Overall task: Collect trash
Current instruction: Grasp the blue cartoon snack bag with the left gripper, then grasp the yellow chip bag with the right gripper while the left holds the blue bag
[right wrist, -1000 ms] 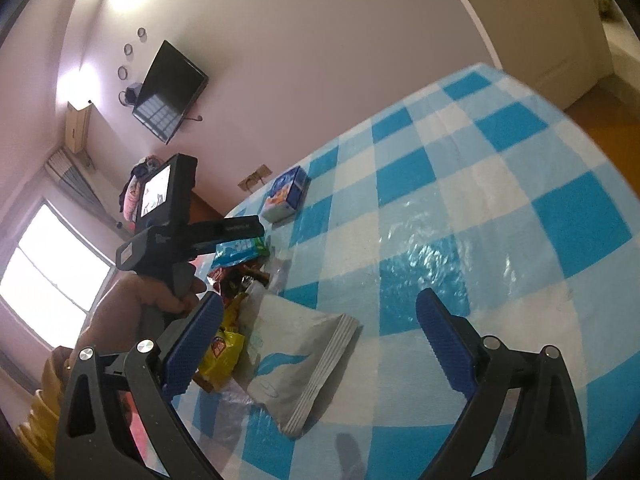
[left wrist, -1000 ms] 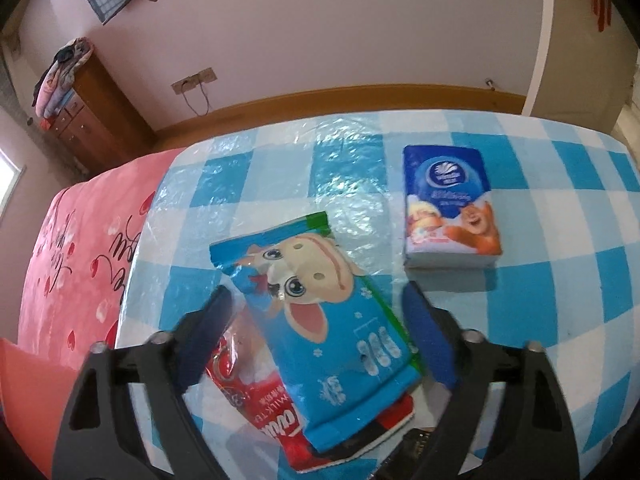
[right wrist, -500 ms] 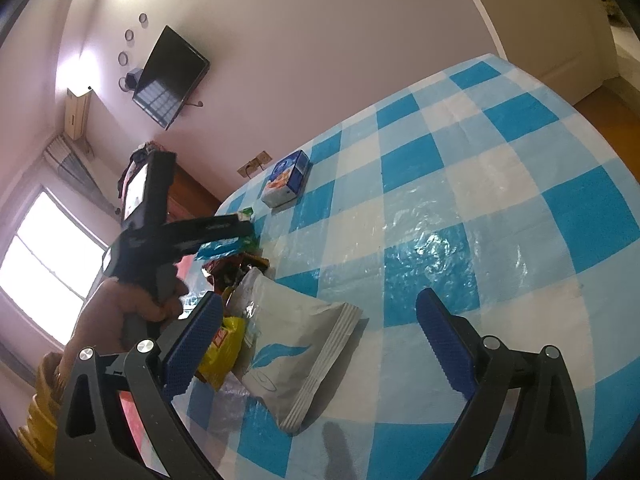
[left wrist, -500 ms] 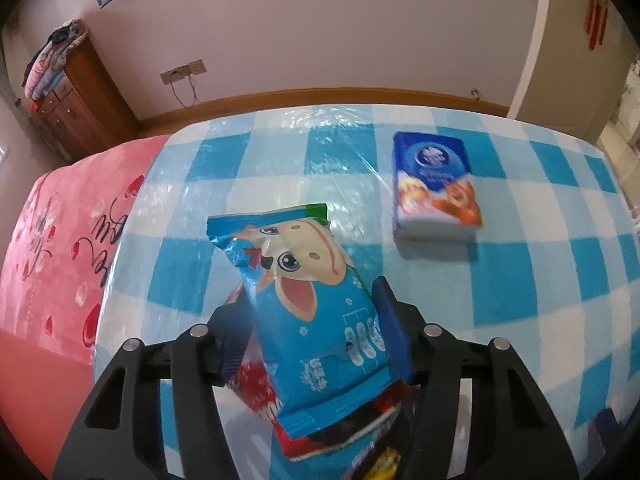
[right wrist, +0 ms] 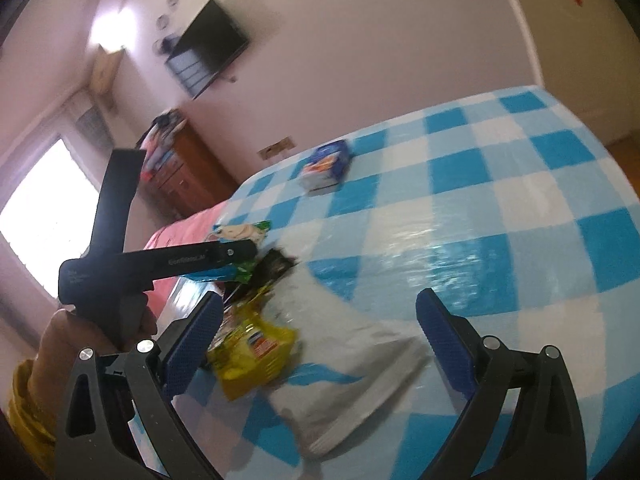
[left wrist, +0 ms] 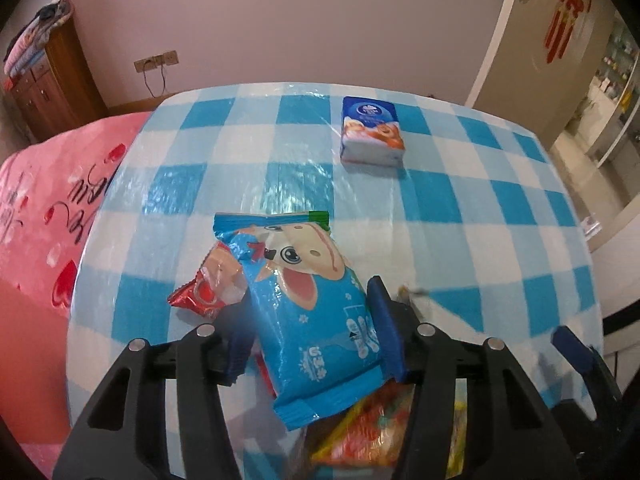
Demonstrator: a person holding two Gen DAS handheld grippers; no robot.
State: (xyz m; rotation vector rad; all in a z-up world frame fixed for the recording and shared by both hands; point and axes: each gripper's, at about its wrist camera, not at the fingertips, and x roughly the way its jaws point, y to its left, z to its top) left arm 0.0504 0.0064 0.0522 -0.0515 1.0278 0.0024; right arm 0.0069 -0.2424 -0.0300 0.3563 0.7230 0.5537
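Observation:
A blue snack bag with a cartoon animal (left wrist: 304, 272) sits between the pads of my left gripper (left wrist: 310, 320). The jaws are closing and both pads press its sides. A red wrapper (left wrist: 200, 296) clings under the bag's left edge. Orange and yellow wrappers (left wrist: 368, 436) lie below the fingers. In the right wrist view, my right gripper (right wrist: 320, 308) stands open above a white bag (right wrist: 344, 360) and a yellow wrapper (right wrist: 256, 348). The left gripper (right wrist: 224, 256) shows there with the blue bag (right wrist: 240, 232) in it, beside a dark wrapper (right wrist: 276, 264).
A blue tissue pack (left wrist: 370, 132) lies at the far side of the table with the blue-and-white checked cloth (left wrist: 460, 200). A pink bedspread (left wrist: 48, 200) lies left of the table, a wooden cabinet (left wrist: 48, 80) behind it. A door stands at the right.
My left gripper's jaws have narrowed onto the blue snack bag and carried it to the right over the other wrappers. My right gripper has rolled and shifted slightly toward the pile.

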